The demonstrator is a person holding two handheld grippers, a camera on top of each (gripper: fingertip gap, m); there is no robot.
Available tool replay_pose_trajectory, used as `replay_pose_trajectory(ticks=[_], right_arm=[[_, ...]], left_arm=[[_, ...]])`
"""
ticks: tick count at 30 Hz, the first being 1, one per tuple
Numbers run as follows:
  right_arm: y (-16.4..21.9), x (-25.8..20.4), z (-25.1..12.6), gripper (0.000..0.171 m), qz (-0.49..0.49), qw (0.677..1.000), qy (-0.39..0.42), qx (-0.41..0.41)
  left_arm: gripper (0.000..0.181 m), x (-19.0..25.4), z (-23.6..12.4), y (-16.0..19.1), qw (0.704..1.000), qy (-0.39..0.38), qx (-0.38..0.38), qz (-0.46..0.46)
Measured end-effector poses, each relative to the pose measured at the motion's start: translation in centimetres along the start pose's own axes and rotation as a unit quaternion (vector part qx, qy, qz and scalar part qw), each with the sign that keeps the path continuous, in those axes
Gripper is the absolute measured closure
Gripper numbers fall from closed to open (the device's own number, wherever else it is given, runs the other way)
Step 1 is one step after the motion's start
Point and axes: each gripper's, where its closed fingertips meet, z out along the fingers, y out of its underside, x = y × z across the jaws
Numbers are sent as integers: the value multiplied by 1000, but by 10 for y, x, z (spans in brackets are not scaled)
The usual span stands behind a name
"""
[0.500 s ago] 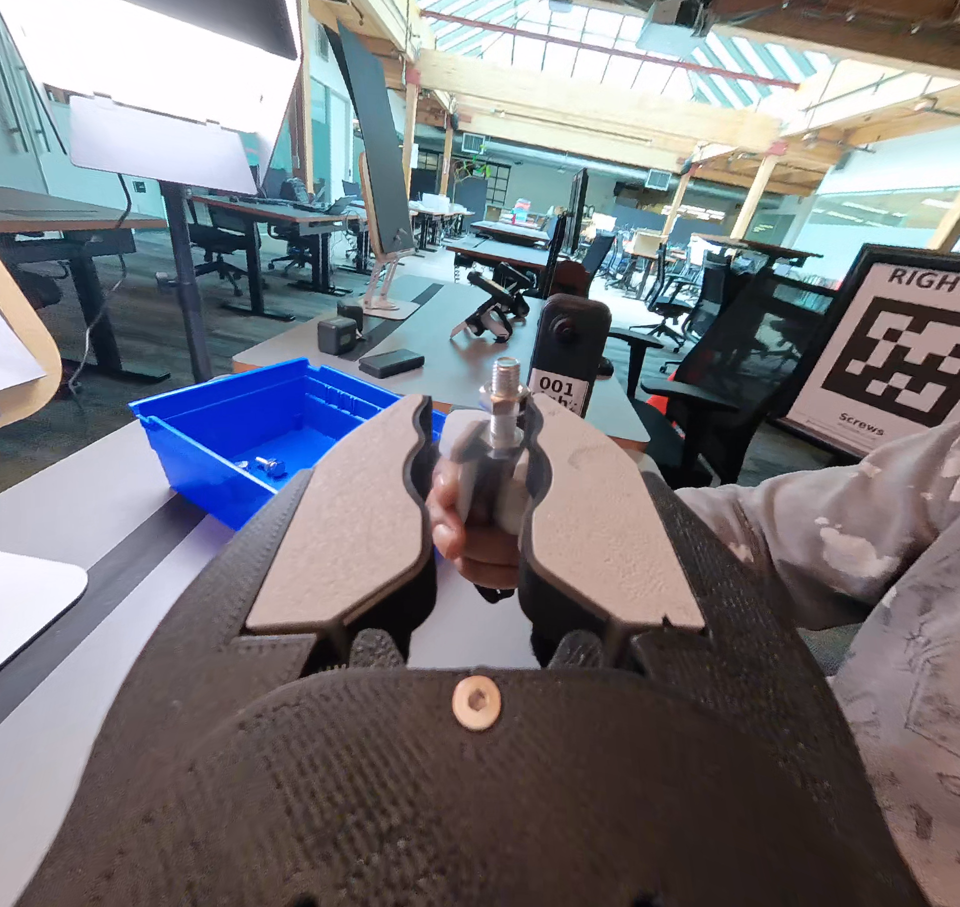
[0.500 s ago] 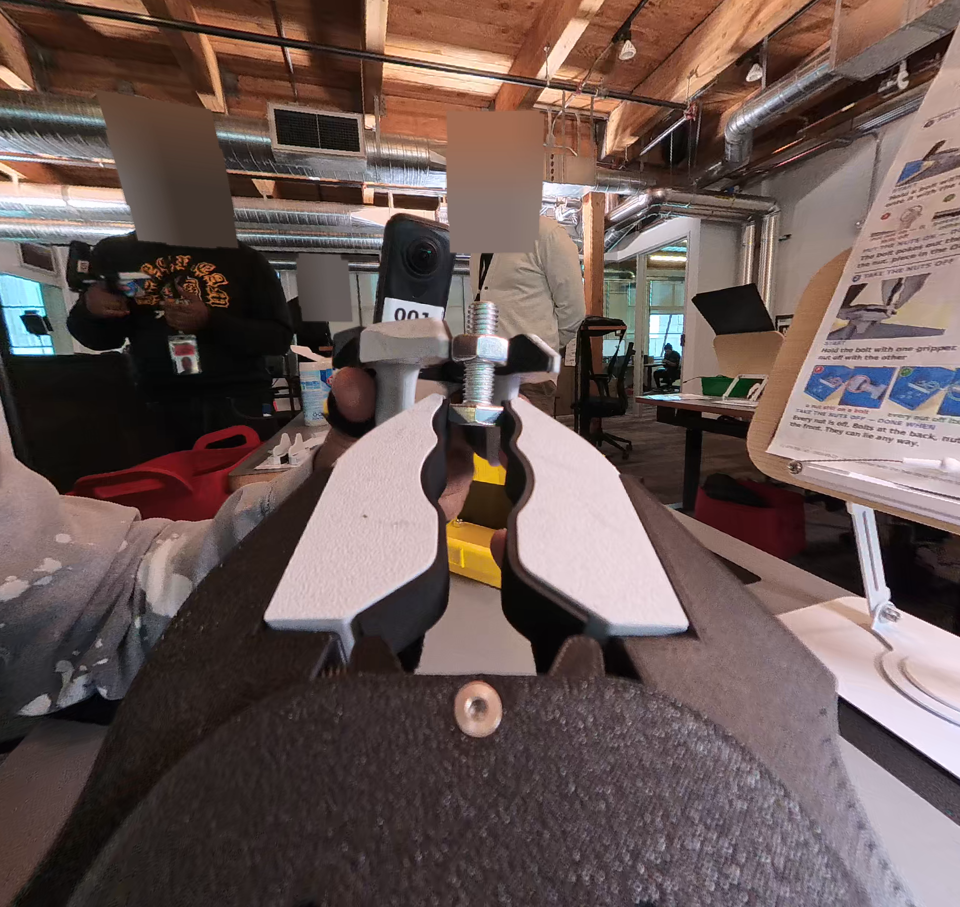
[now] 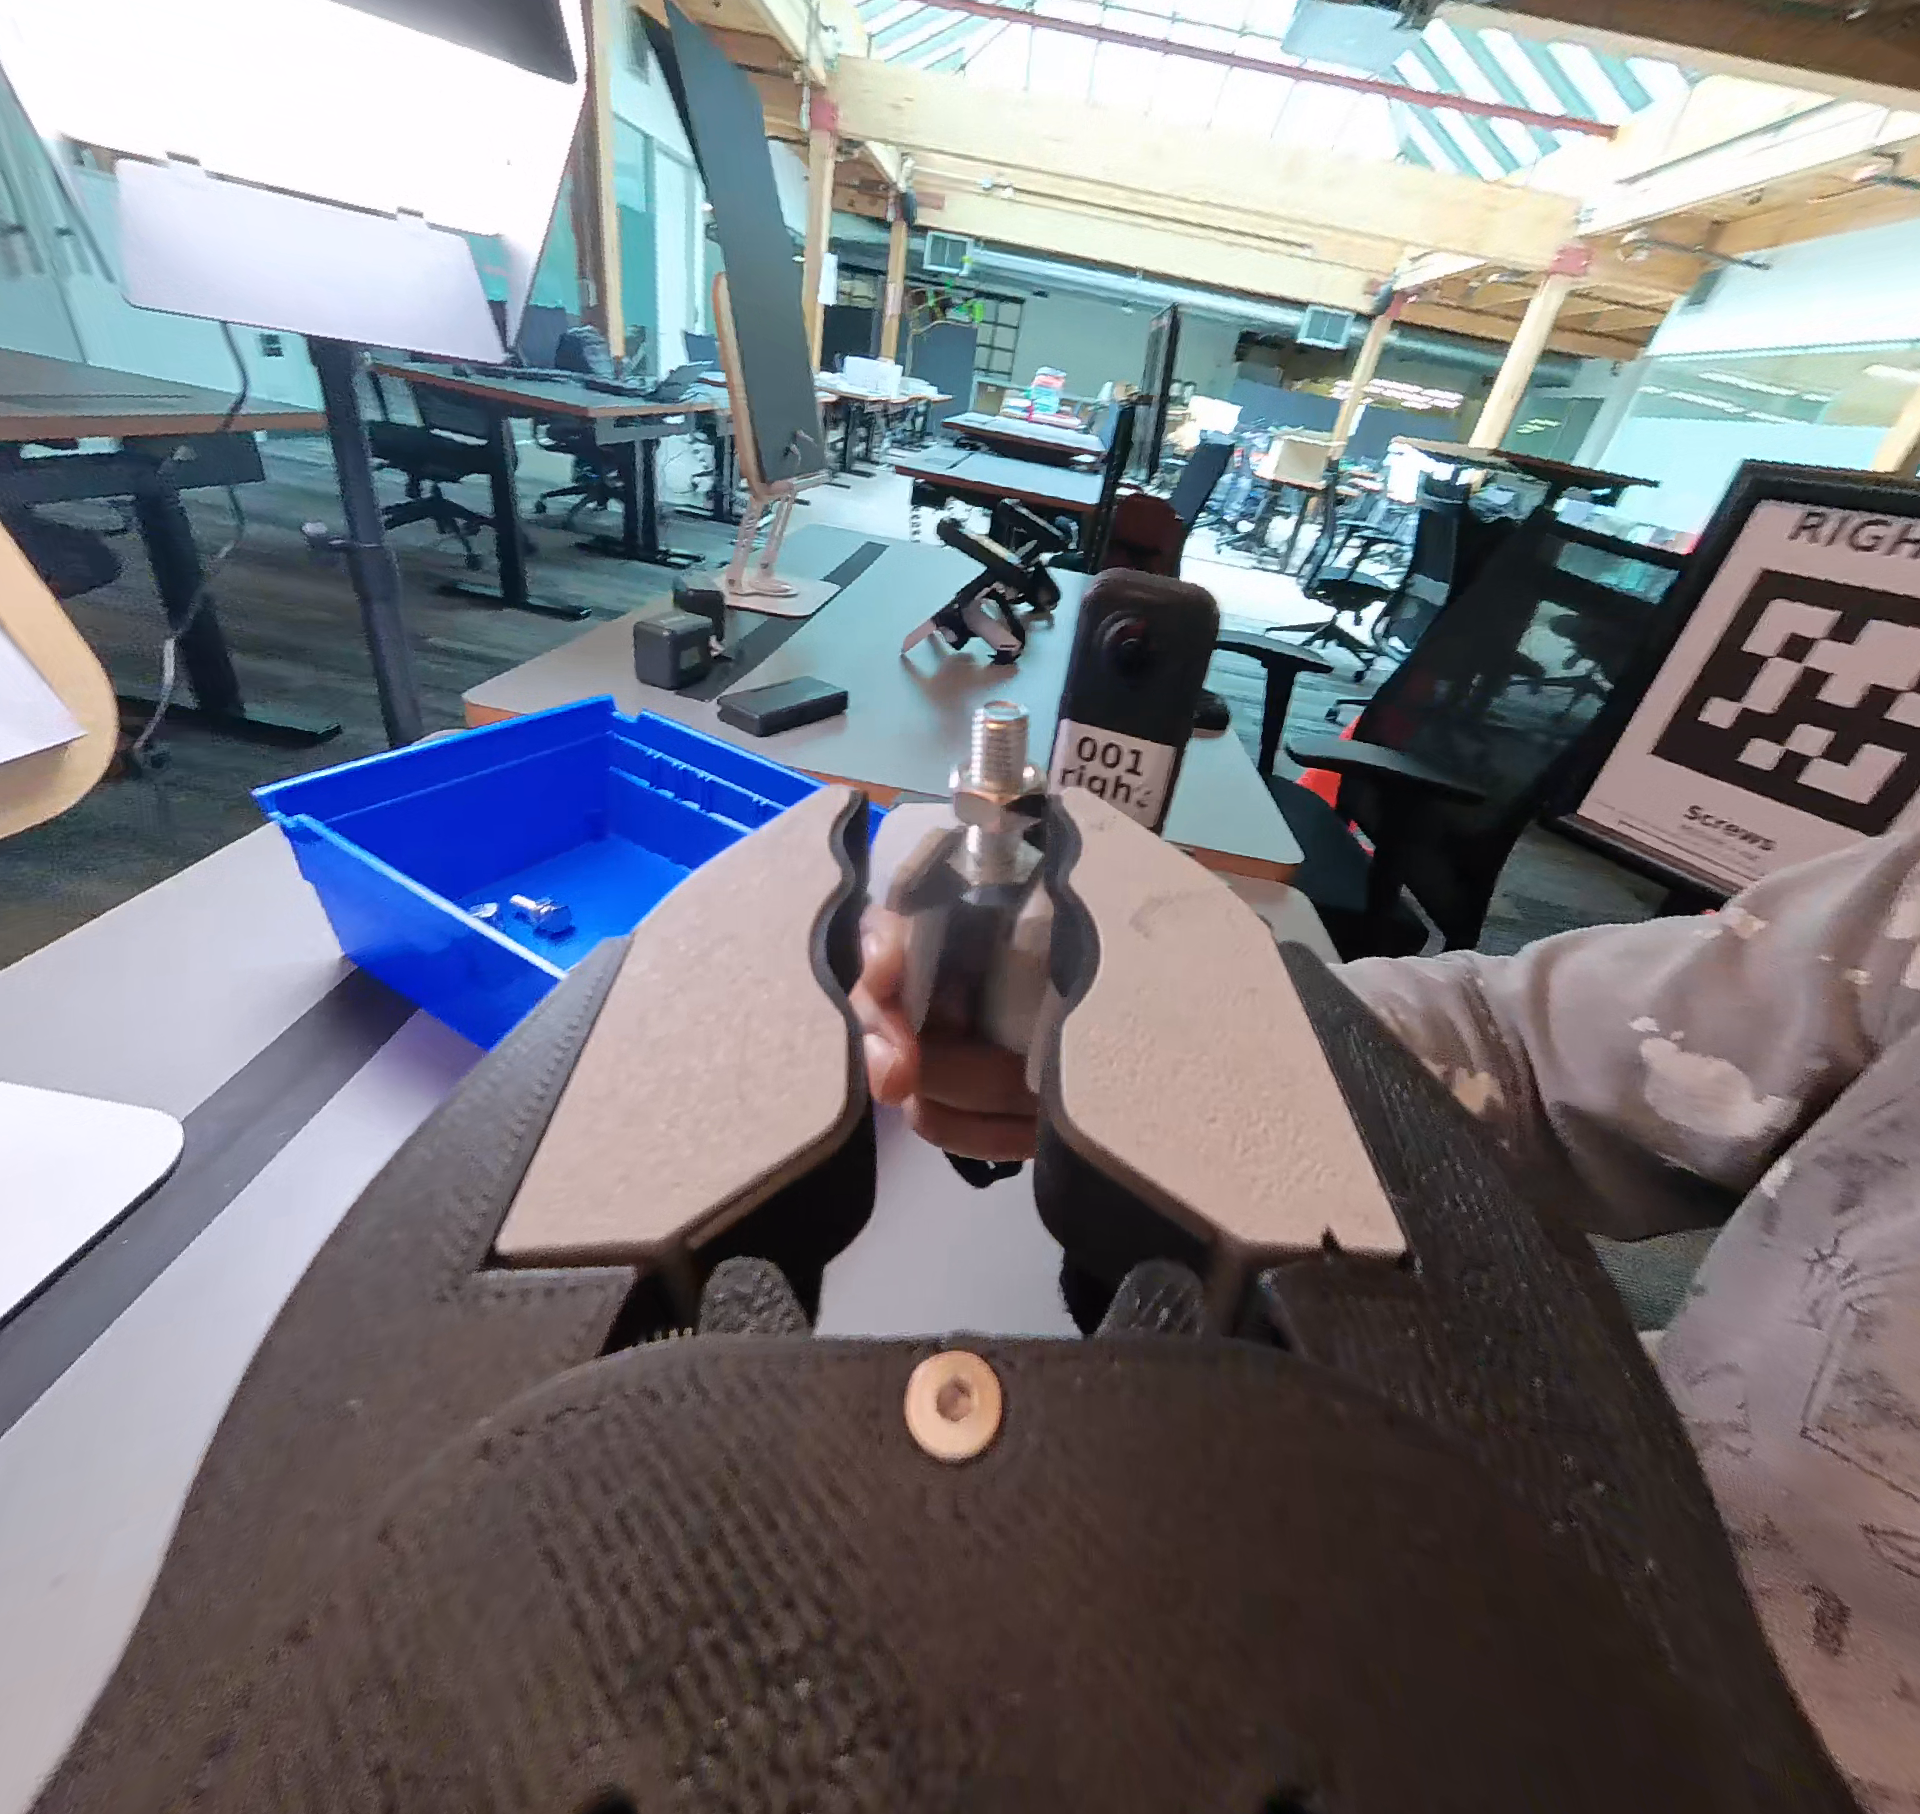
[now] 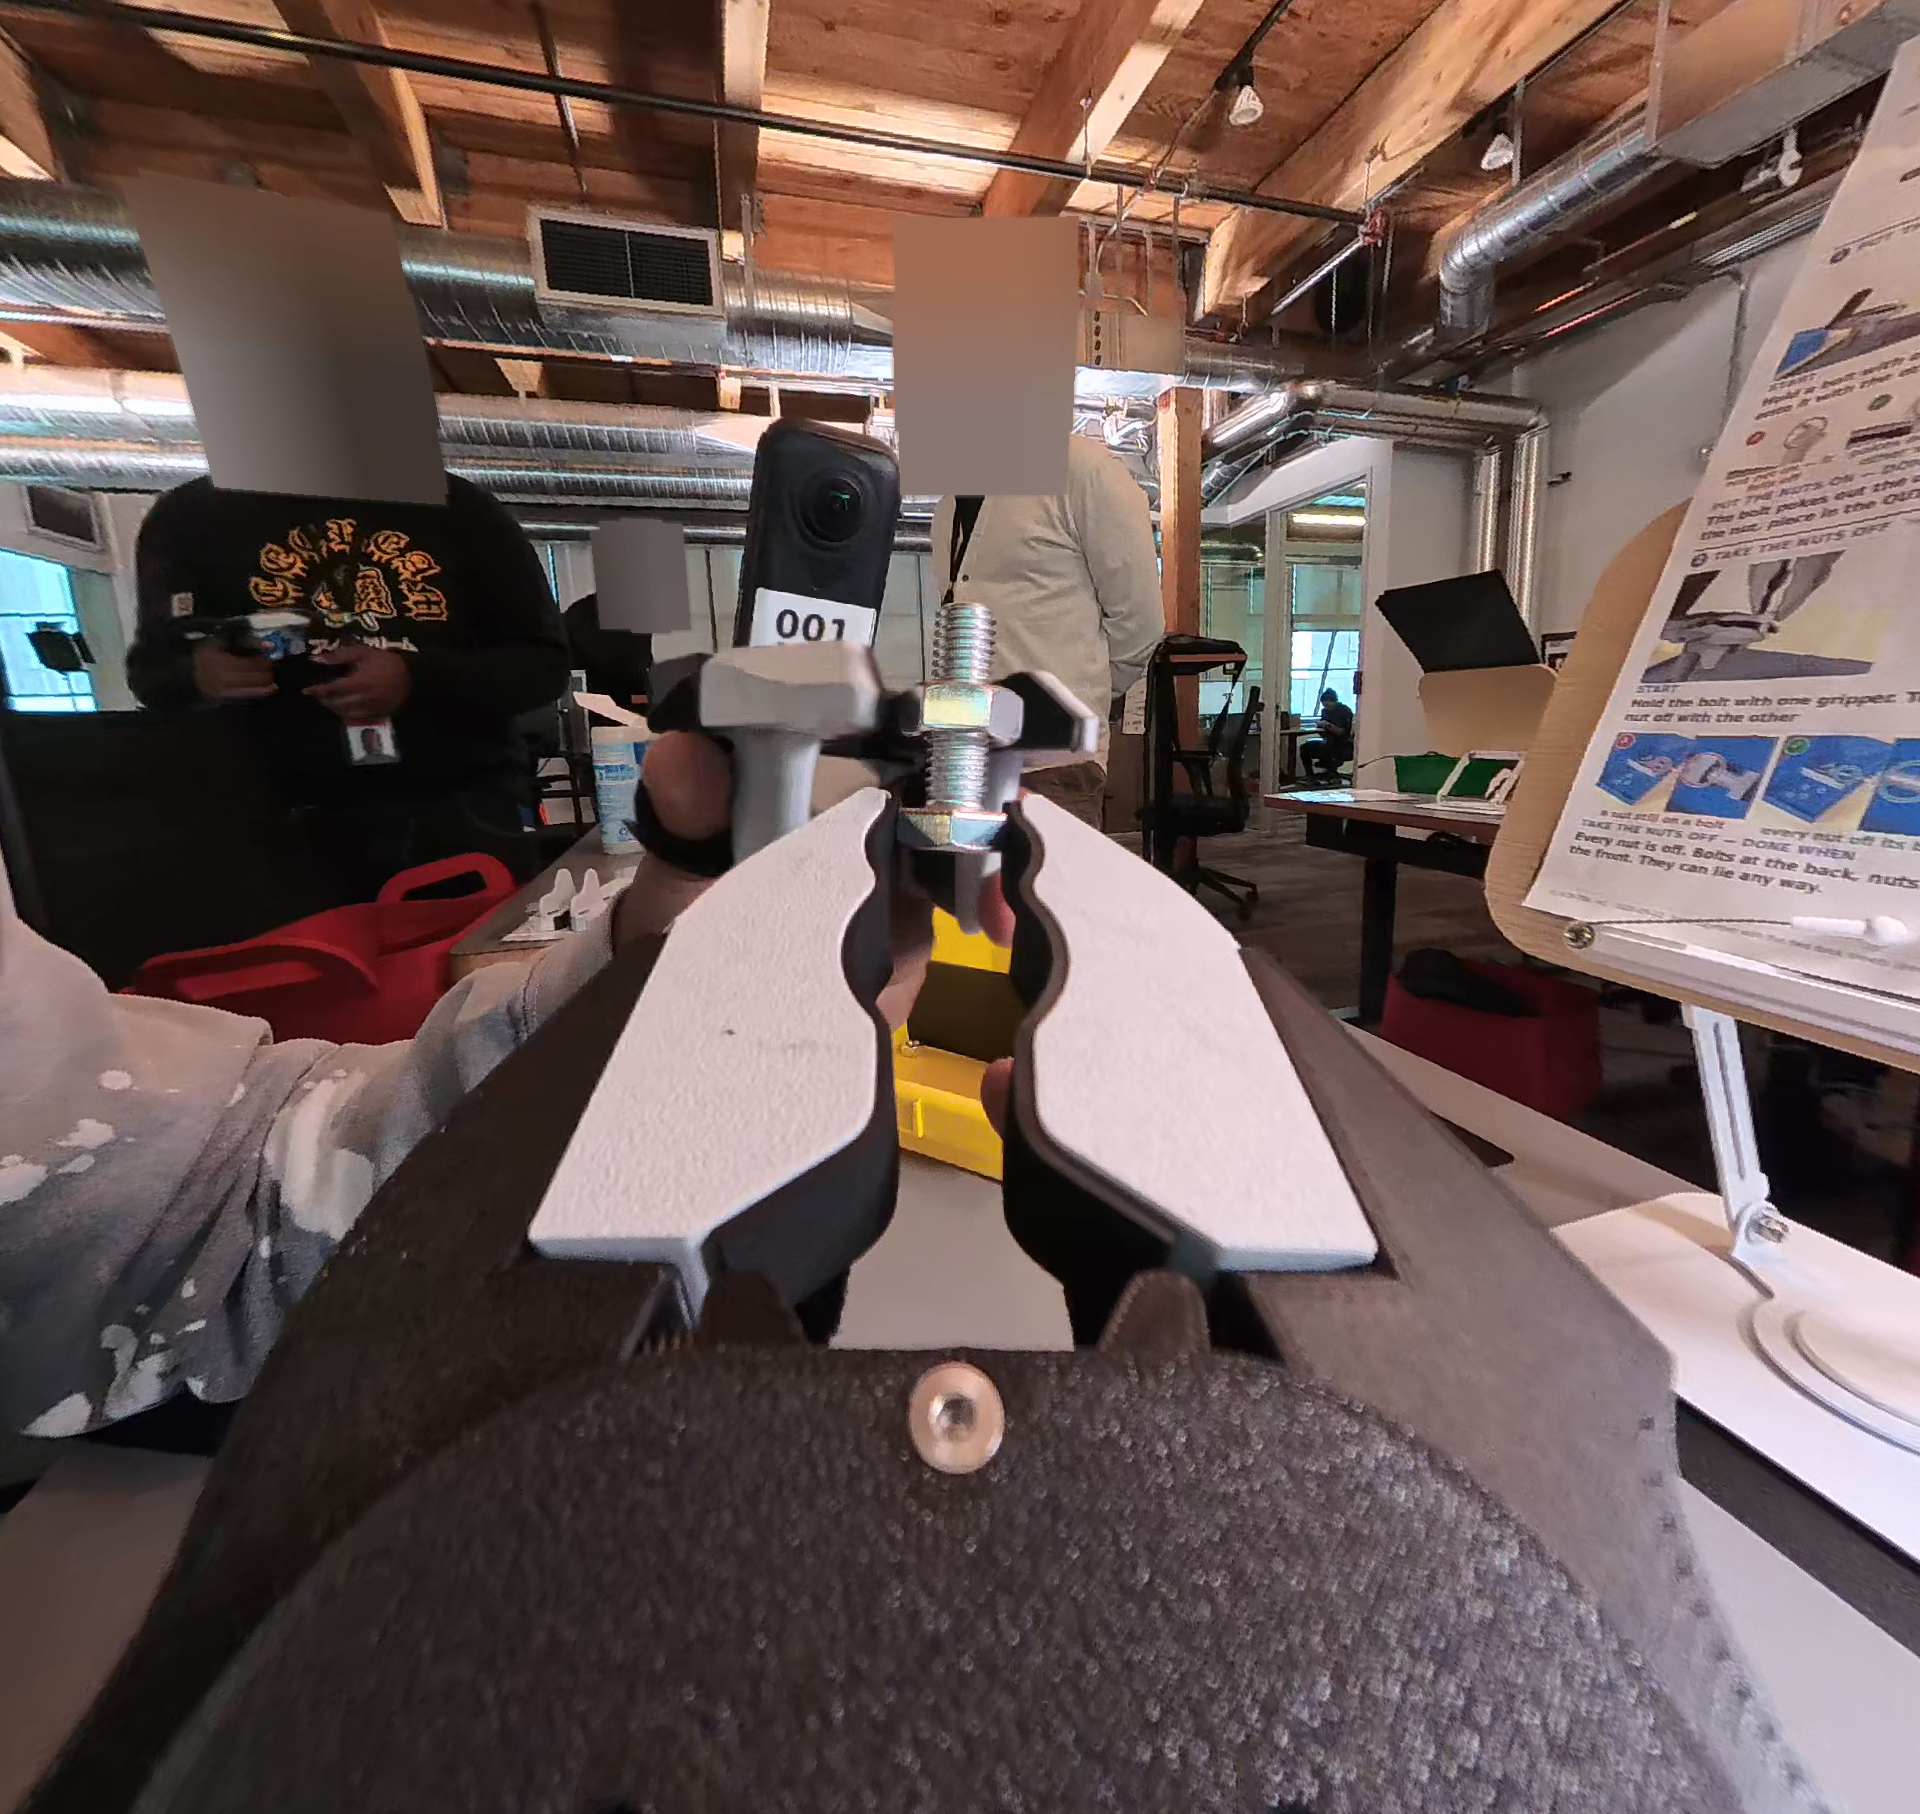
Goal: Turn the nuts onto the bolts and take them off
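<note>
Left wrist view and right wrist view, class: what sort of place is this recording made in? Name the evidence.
Probably an open-plan office or workshop loft. Rows of desks with office chairs fill the floor, exposed wooden ceiling beams and metal air ducts run overhead, and a blue parts bin sits on the worktable.

- Around me: timber beams (image 4: 1122, 29) and silver ducts (image 4: 1538, 206) overhead.
- A skylight (image 3: 1143, 8) brightens rows of desks (image 3: 582, 403) and black chairs (image 3: 1382, 829).
- Dark floor (image 3: 291, 621) beyond my grey bench (image 3: 135, 975).
</note>
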Motion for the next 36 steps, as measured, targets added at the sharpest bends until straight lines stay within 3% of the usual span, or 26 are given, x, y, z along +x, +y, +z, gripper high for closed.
replay_pose_trajectory(ticks=[2, 3, 5, 12, 15, 18, 19, 21, 31, 33, 34, 36], right_arm=[[-2, 0, -1, 153, 0, 1000, 2, 4], [-4, -1, -3, 153, 2, 1000, -8, 14], [-7, -3, -3, 153, 1, 1000, -17, 14], [1, 1, 0, 153, -3, 1000, 0, -3], [2, -2, 1, 153, -6, 1000, 0, -6], [2, 1, -1, 153, 0, 1000, -1, -1], [-1, 2, -3, 153, 5, 1000, -5, 11], [-7, -2, -5, 153, 7, 1000, -18, 21], [1, 2, -1, 153, -6, 1000, 5, -2], [1, 3, -1, 153, -6, 1000, 10, -1], [-3, 1, -3, 153, -4, 1000, -3, 11], [-7, -2, -4, 153, -3, 1000, -12, 14]], left_arm=[[154, -3, -1, -1, 1000, -3, 0, -10], [171, -14, -4, 0, 999, -37, -3, -16], [169, -24, -10, -1, 998, -65, 1, -1], [149, 0, -3, -3, 1000, 1, 0, -7], [148, -1, 1, 3, 1000, -10, -15, 6], [153, -4, -1, 4, 1000, -10, -26, -14], [172, -13, -3, 4, 999, -44, -26, -10], [172, -26, -9, 6, 997, -76, -29, 10], [152, -2, 0, 5, 1000, -13, -25, -1], [157, -6, -1, 5, 1000, -18, -25, -8], [174, -19, -4, 7, 998, -58, -33, -9], [173, -34, -10, 11, 994, -97, -42, 9]])
